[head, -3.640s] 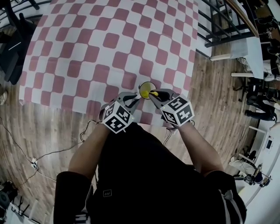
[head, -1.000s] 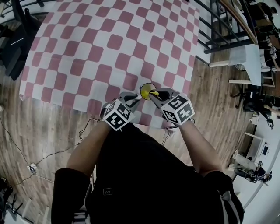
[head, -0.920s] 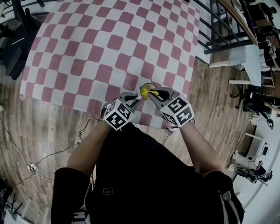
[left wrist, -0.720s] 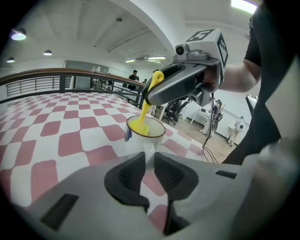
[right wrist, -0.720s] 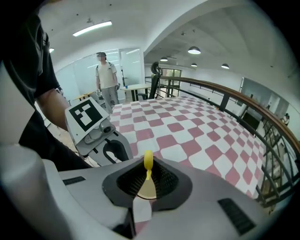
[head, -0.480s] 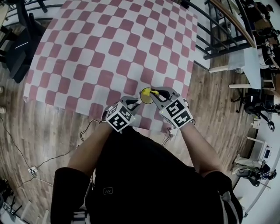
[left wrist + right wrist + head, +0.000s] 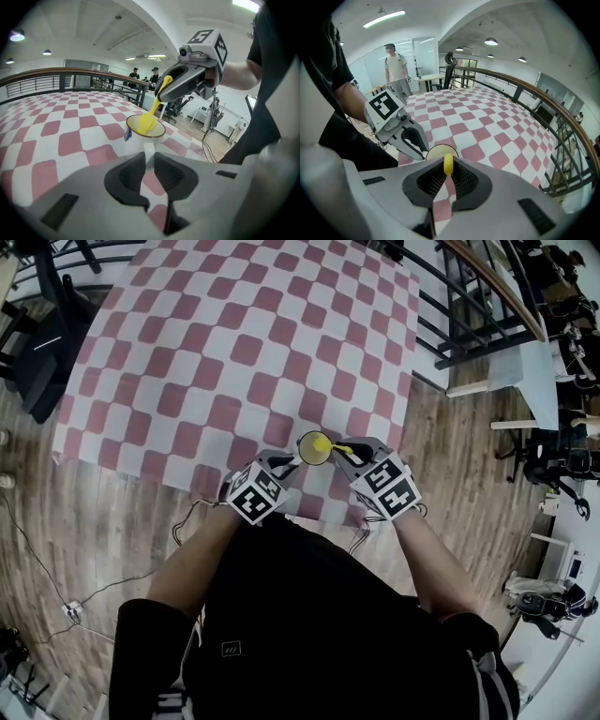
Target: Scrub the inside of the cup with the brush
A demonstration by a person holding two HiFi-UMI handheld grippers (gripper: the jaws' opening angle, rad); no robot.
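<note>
A pale cup (image 7: 312, 450) with a dark rim stands near the front edge of the checked table (image 7: 234, 343). My left gripper (image 7: 289, 465) is shut on the cup's white handle (image 7: 149, 148), which runs between its jaws in the left gripper view. My right gripper (image 7: 343, 452) is shut on the yellow brush (image 7: 325, 444). The handle end (image 7: 448, 164) of that brush is pinched between its pads. In the left gripper view the brush head (image 7: 148, 123) hangs inside the cup (image 7: 145, 126), and the right gripper (image 7: 186, 80) slants down from above it.
The red and white cloth runs far back and to the left. A black railing (image 7: 450, 306) stands to the right of the table, and a dark chair (image 7: 37, 343) to its left. Cables (image 7: 103, 577) lie on the wooden floor. A person (image 7: 396, 68) stands far off.
My right gripper has lifted slightly and rolled, drawing the brush up in the cup. The left gripper and the cup have stayed where they were.
</note>
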